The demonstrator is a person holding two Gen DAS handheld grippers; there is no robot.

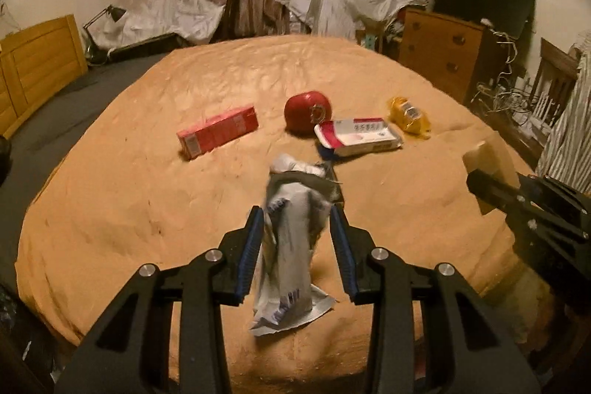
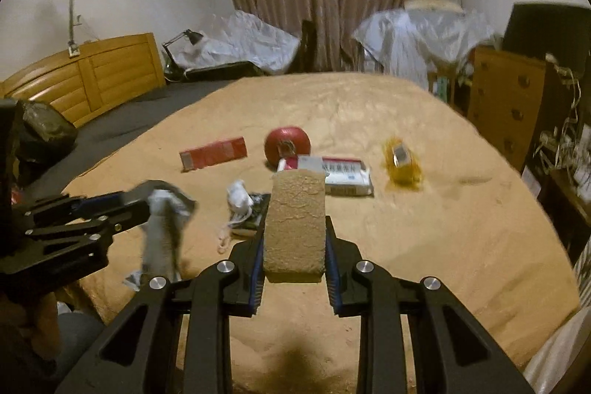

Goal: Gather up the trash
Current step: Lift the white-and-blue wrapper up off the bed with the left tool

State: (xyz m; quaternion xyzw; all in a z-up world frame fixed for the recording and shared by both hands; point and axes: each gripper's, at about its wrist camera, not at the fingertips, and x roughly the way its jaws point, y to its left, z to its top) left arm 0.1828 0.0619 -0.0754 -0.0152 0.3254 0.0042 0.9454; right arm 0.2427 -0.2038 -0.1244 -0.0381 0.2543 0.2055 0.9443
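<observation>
**Two pieces of trash in hand, four more waiting on the bed**

Two grips are already made, one per hand. Nearest to us, the left gripper [image 1: 297,235] has its jaws drawn in around a crumpled white wrapper [image 1: 291,246], which hangs down between the blue pads, clear of the bed [image 1: 110,209]. The right gripper [image 2: 293,246] has its jaws clamped on a tan, crusty-looking block [image 2: 295,224], held upright above the bedspread; what the block is made of we cannot tell.

Just beyond our jaws, a small white wad with loose cord [image 2: 240,200] lies on something dark. Farther on, near the middle of the bed, sit a white and red pack [image 1: 358,135] touching or just beside a red round tin [image 1: 306,111], a red carton [image 1: 218,132] well apart to the left, and a yellow wrapped item [image 1: 408,117] to the right. A dark bag-like shape [image 2: 44,132] lies at the far left on the grey sheet; we cannot say whether it is the trash bag.

We judge the step in hand to be carrying off two picked pieces. The next move calls for finding a bin or bag, bringing both loads over its mouth, and letting go one at a time so the limp wrapper does not snag on the pads.
</observation>
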